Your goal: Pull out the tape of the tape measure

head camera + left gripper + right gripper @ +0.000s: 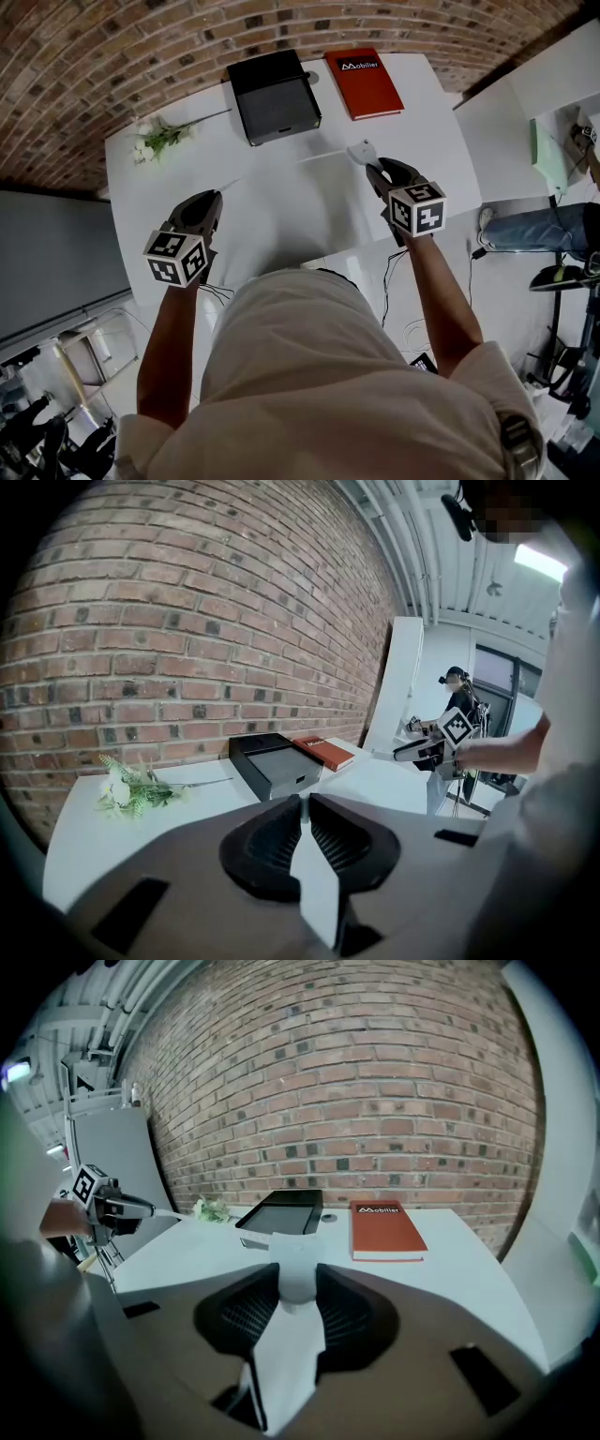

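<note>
The white body of the tape measure [361,150] is gripped between the jaws of the right gripper [298,1277], above the right part of the white table [281,225], in front of the red book [364,82]. The left gripper [304,803] is nearly closed, and the end of the tape [161,1213] is pinched in it. The pale tape is stretched across above the table between the two grippers, which are held well apart, on the near side of the black box [274,94].

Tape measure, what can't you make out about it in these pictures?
- Tape markings: too small and pale, head view.
- Tape's end: hidden inside the left gripper, left gripper view.
- Tape measure sides: covered by the right gripper, right gripper view.
</note>
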The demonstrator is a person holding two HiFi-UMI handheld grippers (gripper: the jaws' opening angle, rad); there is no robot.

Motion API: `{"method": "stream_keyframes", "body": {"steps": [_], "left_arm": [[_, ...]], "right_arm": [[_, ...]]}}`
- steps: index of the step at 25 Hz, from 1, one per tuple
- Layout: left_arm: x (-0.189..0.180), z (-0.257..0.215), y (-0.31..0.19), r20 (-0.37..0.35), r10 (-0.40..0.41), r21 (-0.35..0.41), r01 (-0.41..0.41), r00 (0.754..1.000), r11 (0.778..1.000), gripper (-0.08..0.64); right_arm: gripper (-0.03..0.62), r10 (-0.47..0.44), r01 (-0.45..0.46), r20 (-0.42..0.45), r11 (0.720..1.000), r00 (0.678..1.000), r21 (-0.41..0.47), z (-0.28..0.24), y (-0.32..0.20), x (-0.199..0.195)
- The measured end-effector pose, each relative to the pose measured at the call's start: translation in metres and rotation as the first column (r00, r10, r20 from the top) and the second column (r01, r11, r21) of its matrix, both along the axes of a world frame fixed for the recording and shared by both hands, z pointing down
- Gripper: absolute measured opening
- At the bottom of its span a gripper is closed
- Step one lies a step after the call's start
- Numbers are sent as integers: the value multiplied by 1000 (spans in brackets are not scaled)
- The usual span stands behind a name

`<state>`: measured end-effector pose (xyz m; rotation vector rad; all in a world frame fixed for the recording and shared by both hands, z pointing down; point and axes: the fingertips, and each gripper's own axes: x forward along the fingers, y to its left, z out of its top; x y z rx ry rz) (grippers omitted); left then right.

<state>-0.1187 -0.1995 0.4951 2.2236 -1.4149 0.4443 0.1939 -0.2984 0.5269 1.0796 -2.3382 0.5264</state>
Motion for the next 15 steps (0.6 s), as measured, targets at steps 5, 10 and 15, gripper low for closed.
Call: {"method": "stream_keyframes", "body": {"steps": [5, 10, 15], "left_arm": [[5, 15, -7, 21, -10, -32, 10, 1000, 999, 28], [8, 35, -15, 36, -21, -70, 23, 999, 997, 28], [7, 54, -22, 64, -35, -104, 41, 997, 994, 28]], "right_arm": [[130, 0, 0, -13, 1000, 1000, -6, 15, -7, 2], [130, 8, -9, -22, 1000, 1000, -21, 39, -15, 6], [130, -8, 6, -37, 999, 999, -32, 55, -20, 5]]}}
